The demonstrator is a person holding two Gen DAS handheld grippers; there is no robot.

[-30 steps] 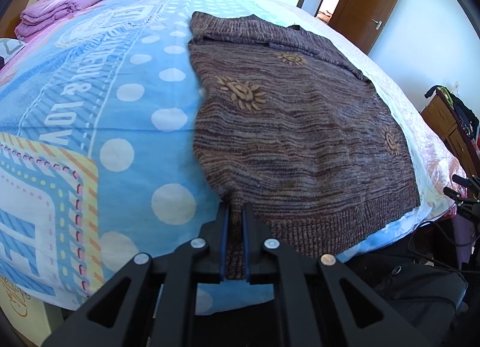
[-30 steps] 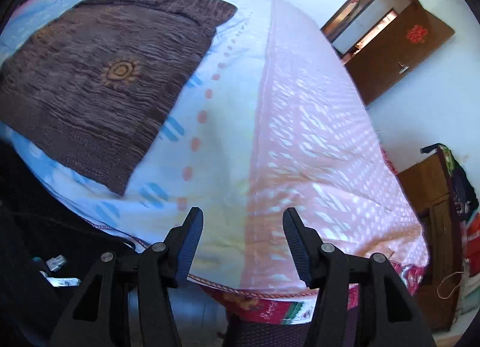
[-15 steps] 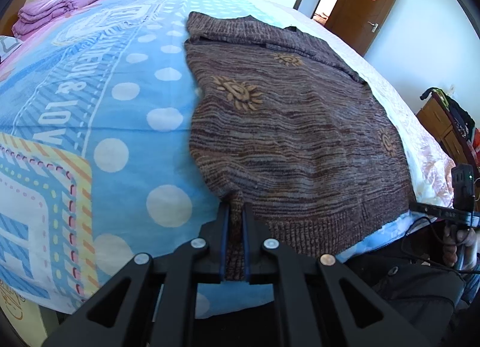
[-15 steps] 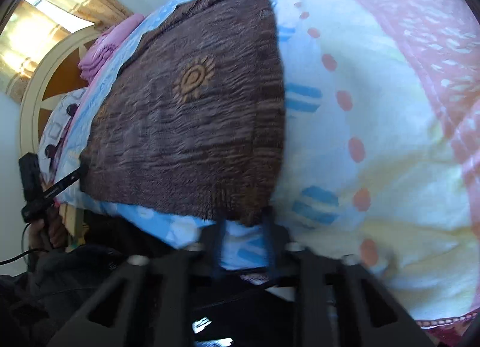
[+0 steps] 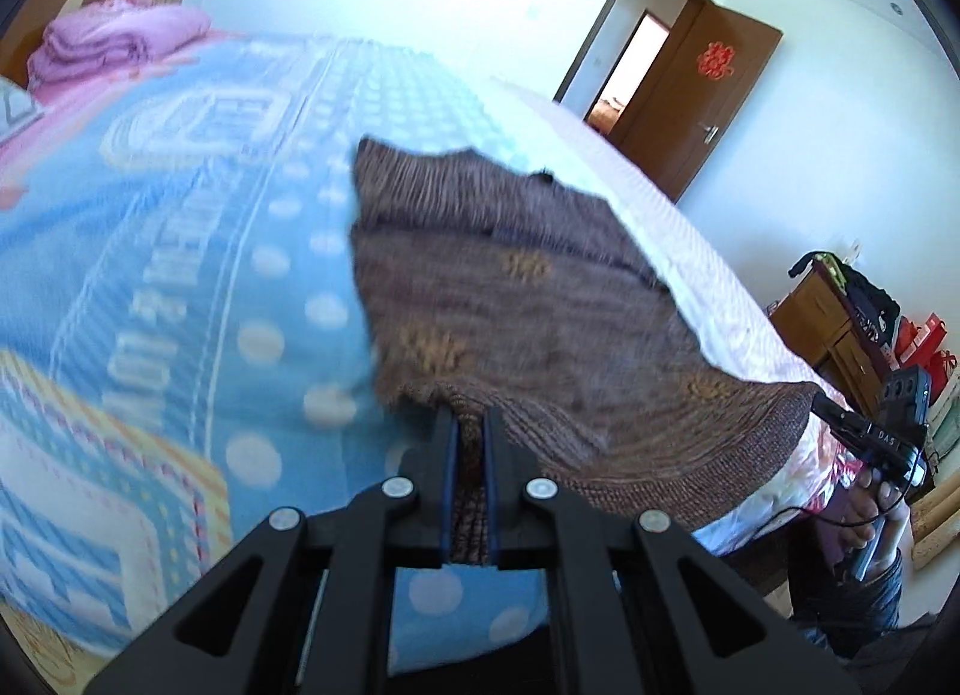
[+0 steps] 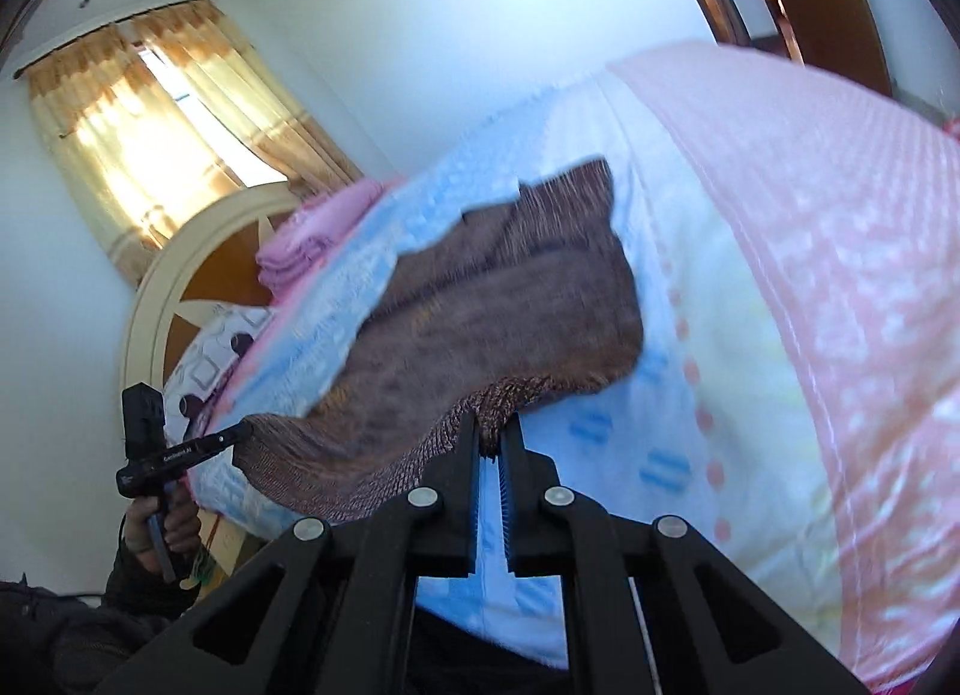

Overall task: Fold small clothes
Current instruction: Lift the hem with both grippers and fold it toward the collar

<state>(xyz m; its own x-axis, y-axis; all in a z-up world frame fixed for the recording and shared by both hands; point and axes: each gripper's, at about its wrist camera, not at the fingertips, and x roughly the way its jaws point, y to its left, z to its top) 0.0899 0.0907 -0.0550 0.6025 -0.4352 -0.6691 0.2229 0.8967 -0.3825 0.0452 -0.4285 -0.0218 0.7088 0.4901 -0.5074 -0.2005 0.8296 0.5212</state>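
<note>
Left wrist view: left gripper (image 5: 470, 443) clamped narrow on ribbed hem of brown knit sweater (image 5: 516, 299). Sweater spread across blue dotted bedspread (image 5: 180, 287), hem raised off it. Pink folded blanket (image 5: 114, 38) far left. Brown door (image 5: 702, 95) far right.

Right wrist view: right gripper (image 6: 492, 443) pinching opposite hem corner of sweater (image 6: 498, 299). Curtained window (image 6: 150, 143) far left.

Left gripper (image 5: 471, 431): jaws clamped tight on near-left sweater (image 5: 510, 299) hem. Right gripper (image 6: 492, 443): jaws pinched on near-right hem corner, tilted left.
</note>
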